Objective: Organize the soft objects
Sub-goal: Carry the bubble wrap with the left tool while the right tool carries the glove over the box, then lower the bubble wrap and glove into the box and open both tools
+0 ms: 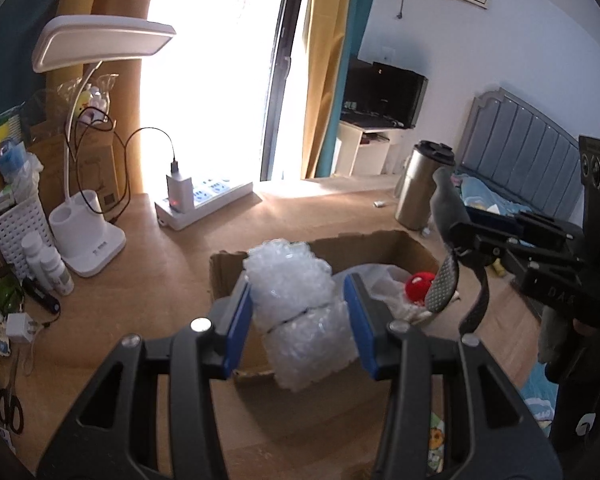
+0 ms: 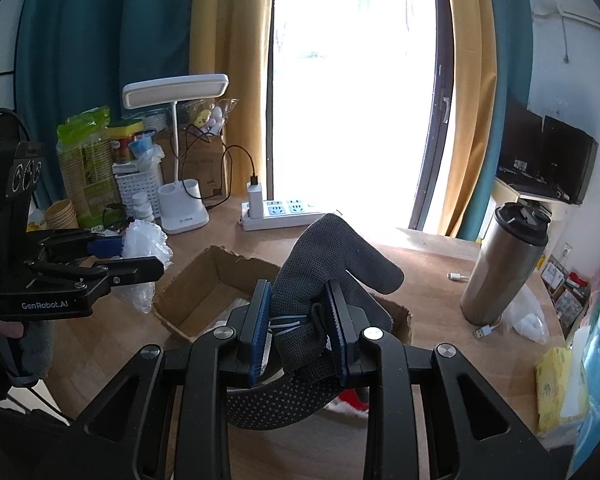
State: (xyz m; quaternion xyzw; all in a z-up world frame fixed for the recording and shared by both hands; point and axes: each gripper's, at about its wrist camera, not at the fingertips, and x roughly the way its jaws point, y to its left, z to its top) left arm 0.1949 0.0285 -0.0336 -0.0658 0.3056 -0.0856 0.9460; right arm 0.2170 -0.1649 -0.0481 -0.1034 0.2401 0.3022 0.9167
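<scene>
My left gripper (image 1: 298,316) is shut on a roll of clear bubble wrap (image 1: 300,300) and holds it over the near edge of an open cardboard box (image 1: 228,268). My right gripper (image 2: 300,328) is shut on a grey knit glove (image 2: 332,264) above the same box (image 2: 188,300). In the left wrist view the right gripper (image 1: 460,280) and the glove (image 1: 444,204) hang over the box's right side. A red and white plush item (image 1: 418,286) and white plastic lie inside the box. The left gripper with the bubble wrap (image 2: 144,244) shows at the left of the right wrist view.
On the wooden desk (image 1: 160,264) stand a white desk lamp (image 1: 88,240), a power strip (image 1: 204,200) with a charger, a steel tumbler (image 2: 504,264), a white basket (image 1: 12,232), bottles and scissors (image 1: 10,404). A bed (image 1: 520,152) is to the right.
</scene>
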